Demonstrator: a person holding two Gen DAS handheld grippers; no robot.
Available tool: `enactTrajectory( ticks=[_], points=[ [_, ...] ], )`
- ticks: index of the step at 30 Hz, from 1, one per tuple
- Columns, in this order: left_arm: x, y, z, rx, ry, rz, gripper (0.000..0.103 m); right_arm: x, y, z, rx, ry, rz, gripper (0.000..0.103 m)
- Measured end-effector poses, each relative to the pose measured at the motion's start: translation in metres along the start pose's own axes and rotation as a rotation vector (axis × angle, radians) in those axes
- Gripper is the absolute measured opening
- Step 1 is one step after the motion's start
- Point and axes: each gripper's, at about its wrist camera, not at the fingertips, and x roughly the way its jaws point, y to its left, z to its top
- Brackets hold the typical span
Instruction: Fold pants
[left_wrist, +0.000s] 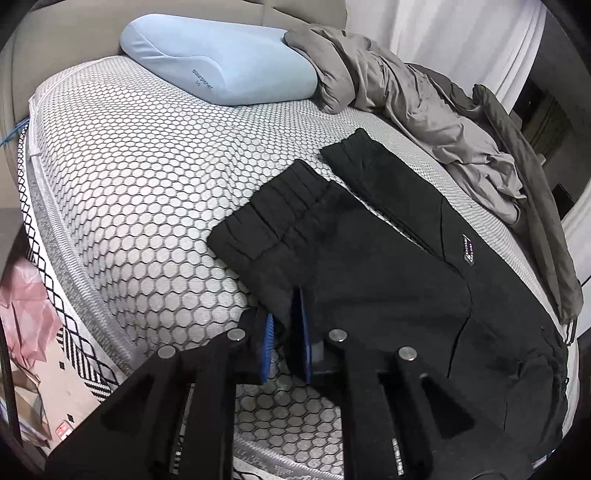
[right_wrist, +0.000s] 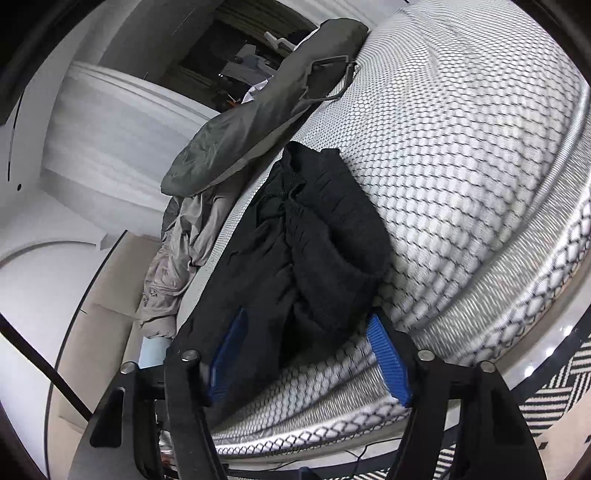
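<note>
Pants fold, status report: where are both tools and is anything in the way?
Left tool shut on the black pants edge. Right tool open, straddling the pants' near end, not gripping. Grey bedding bunched beside the pants, not on them.

pants (left_wrist: 369, 266) on mattress (left_wrist: 147, 184); pillow (left_wrist: 221, 66) behind; blanket (left_wrist: 406, 96) right

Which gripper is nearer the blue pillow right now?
Left. The left gripper pinches the black pants, the blue pillow straight ahead across the mattress. The right gripper straddles the pants' other end, pillow unseen.
</note>
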Motion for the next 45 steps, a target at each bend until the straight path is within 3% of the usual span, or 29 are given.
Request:
enactTrajectory(
  ticks=[1,3,4,6,7,9,10,12,13,14,19,21,23,26,27,29,33,34,35,36,38,40,41,43,45],
  points=[
    [0.001,-0.002,0.000,-0.001,0.006,0.000,0.008,0.006,0.001,0.002,0.012,0.001,-0.013,0.054],
    [0.004,-0.006,0.001,0.001,0.011,0.001,0.008,0.018,0.007,0.009,0.014,-0.015,-0.050,0.047],
    [0.004,-0.008,0.001,0.003,0.011,0.005,0.008,0.020,0.013,0.013,-0.005,-0.035,-0.062,0.033],
    [0.005,-0.011,0.001,0.004,0.013,0.009,0.008,0.021,0.030,0.022,-0.079,-0.092,-0.074,0.018],
    [0.004,-0.012,0.000,0.006,0.014,0.010,0.008,0.018,0.037,0.026,-0.111,-0.120,-0.052,0.017],
    [0.009,-0.013,0.000,0.022,0.017,0.019,0.008,0.009,0.044,0.032,-0.147,-0.163,0.018,0.017],
    [0.011,-0.012,0.001,0.028,0.019,0.020,0.008,0.007,0.040,0.034,-0.148,-0.161,0.003,0.017],
    [0.013,-0.007,-0.001,0.040,0.023,0.004,0.008,0.014,0.023,0.034,-0.105,-0.102,-0.091,0.020],
    [0.013,-0.005,0.000,0.045,0.025,0.000,0.008,0.023,0.005,0.030,-0.051,-0.043,-0.186,0.024],
    [0.011,-0.004,-0.001,0.047,0.024,-0.005,0.008,0.027,-0.004,0.027,-0.019,-0.014,-0.193,0.024],
    [0.002,0.006,-0.001,-0.010,0.046,-0.100,0.008,-0.002,-0.004,0.020,0.027,-0.101,-0.028,0.054],
    [0.000,0.014,0.001,-0.056,0.045,-0.115,0.008,0.002,-0.003,0.016,0.042,-0.074,0.014,0.055],
    [0.000,0.019,0.005,-0.091,0.032,-0.102,0.009,0.011,0.002,0.016,0.024,-0.045,-0.017,0.055],
    [0.001,0.026,0.010,-0.127,0.024,-0.112,0.028,0.011,0.014,0.013,-0.036,-0.075,-0.137,0.055],
    [0.005,0.028,0.012,-0.141,0.031,-0.124,0.029,0.010,0.017,0.012,-0.038,-0.076,-0.125,0.055],
    [0.015,0.033,0.019,-0.184,0.047,-0.138,0.029,0.014,0.019,0.012,-0.010,-0.074,-0.085,0.055],
    [0.038,0.036,0.034,-0.249,0.051,-0.126,0.028,0.026,0.019,0.011,0.002,-0.036,-0.085,0.056],
    [0.040,0.033,0.035,-0.234,0.038,-0.108,0.025,0.034,0.022,0.011,-0.003,-0.026,-0.085,0.056],
    [0.040,0.030,0.036,-0.205,0.019,-0.080,0.013,0.039,0.023,0.012,-0.011,-0.022,-0.091,0.056],
    [0.038,0.027,0.036,-0.186,0.002,-0.068,0.010,0.036,0.022,0.015,-0.018,-0.018,-0.094,0.056],
    [0.021,0.022,0.035,-0.167,-0.054,-0.070,0.010,0.039,0.023,0.013,-0.035,-0.026,-0.100,0.055],
    [0.001,0.022,0.034,-0.142,-0.101,-0.086,0.010,0.038,0.030,0.010,-0.064,-0.054,-0.102,0.045],
    [-0.007,0.023,0.032,-0.132,-0.119,-0.083,0.010,0.033,0.031,0.009,-0.079,-0.080,-0.110,0.044],
    [0.001,0.028,0.030,-0.112,-0.078,-0.036,0.011,0.028,0.028,0.007,-0.074,-0.092,-0.136,0.044],
    [0.022,0.037,0.028,-0.146,0.009,-0.030,0.011,0.033,0.014,0.008,0.004,-0.035,-0.092,0.044]
  ],
)
